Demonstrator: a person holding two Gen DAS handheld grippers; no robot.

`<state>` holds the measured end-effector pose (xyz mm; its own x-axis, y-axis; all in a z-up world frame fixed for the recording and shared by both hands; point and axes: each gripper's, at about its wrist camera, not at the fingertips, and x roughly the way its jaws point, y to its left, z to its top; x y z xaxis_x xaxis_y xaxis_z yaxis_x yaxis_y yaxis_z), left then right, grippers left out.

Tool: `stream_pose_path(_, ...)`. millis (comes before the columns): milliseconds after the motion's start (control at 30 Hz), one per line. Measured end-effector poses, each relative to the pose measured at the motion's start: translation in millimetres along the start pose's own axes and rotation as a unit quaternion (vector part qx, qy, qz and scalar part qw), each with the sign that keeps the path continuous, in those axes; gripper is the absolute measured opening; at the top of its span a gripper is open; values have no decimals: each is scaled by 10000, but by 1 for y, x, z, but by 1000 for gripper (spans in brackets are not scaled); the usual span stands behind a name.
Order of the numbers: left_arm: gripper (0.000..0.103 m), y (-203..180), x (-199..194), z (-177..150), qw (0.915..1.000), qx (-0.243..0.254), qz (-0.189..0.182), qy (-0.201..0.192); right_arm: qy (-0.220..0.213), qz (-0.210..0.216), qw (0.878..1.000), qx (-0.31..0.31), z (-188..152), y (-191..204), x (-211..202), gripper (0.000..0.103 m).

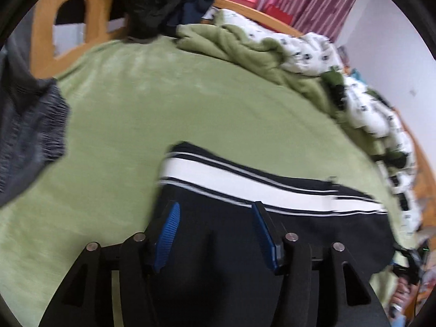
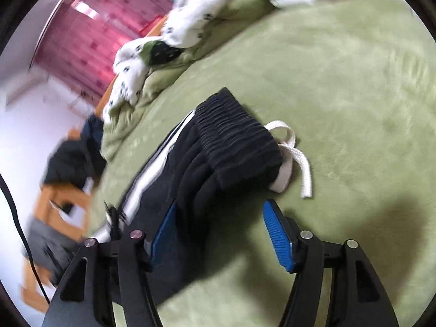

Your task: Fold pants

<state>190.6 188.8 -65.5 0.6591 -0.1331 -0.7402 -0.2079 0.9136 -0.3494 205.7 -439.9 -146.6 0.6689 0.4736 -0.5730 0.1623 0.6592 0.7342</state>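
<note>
Black pants [image 1: 272,231] with white side stripes lie folded on the green bed cover [image 1: 163,109]. In the left wrist view my left gripper [image 1: 216,207] is open, its blue pads over the black cloth just below the stripe. In the right wrist view the pants [image 2: 218,150] show their gathered waistband and a white drawstring [image 2: 294,152]. My right gripper [image 2: 220,207] is open, hovering over the pants' near edge, its right pad above the cover.
A rumpled green and white patterned duvet [image 1: 313,54] lies along the far side. A grey garment [image 1: 30,136] lies at the left. Dark clothes [image 1: 163,2] sit on the wooden bed frame. Red curtains [image 2: 95,35] hang behind.
</note>
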Motion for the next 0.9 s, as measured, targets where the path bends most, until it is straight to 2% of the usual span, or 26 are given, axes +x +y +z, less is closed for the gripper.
stream_pose_path(33,54,-6,3,-3,9999,-16,-120,49,5,136,9997,184,4,-3,9,68)
stream_pose_path(100,54,-16,10,-9,9997,17,-171,148,8,99,9987,505,13,-9,29,80)
stream_pose_path(167,54,-24,16,-18,9996,50,-161,217,-122,-52,9963,844,23,-17,41,80)
stream_pose_path(233,54,-28,20,-27,9995,101,-104,267,-539,-298,9948,814,34,-11,37,58)
stream_pose_path(300,54,-31,19,-35,9995,199,-19,249,-831,-391,9957,-157,46,18,25,41)
stream_pose_path(333,54,-31,17,-39,9994,255,40,212,-995,-364,9925,-608,46,33,17,40)
stream_pose_path(367,54,-30,15,-42,9995,264,49,175,-1187,-384,9843,-1248,42,52,8,40)
stream_pose_path(400,54,-26,12,-44,9996,250,-19,162,-1261,-492,9773,-1628,39,62,6,40)
stream_pose_path(433,54,-24,11,-46,9995,229,-88,185,-1261,-792,9680,-2022,36,68,9,42)
stream_pose_path(467,54,-22,10,-48,9994,200,-149,227,-1177,-1051,9642,-2130,36,65,14,51)
stream_pose_path(500,54,-19,10,-49,9993,185,-198,268,-1008,-1291,9639,-2099,39,57,21,63)
stream_pose_path(533,54,-17,10,-53,9990,185,-245,322,-725,-1462,9668,-1966,41,45,28,64)
stream_pose_path(567,55,-16,11,-56,9987,205,-284,378,-359,-1571,9721,-1703,43,29,33,64)
stream_pose_path(600,61,-14,14,-60,9981,244,-327,466,-215,-1523,9769,-1486,42,15,32,64)
stream_pose_path(667,64,-14,29,-77,9964,397,-280,692,-344,-1408,9803,-1341,32,6,14,64)
stream_pose_path(733,63,-22,34,-94,9960,757,34,465,-562,-1716,9724,-1479,19,14,-8,64)
stream_pose_path(800,64,-34,28,-104,9939,1019,213,357,-631,-1823,9690,-1544,8,21,-28,64)
stream_pose_path(900,65,-38,12,-112,9963,772,-202,313,-572,-1925,9632,-1787,-6,45,-45,64)
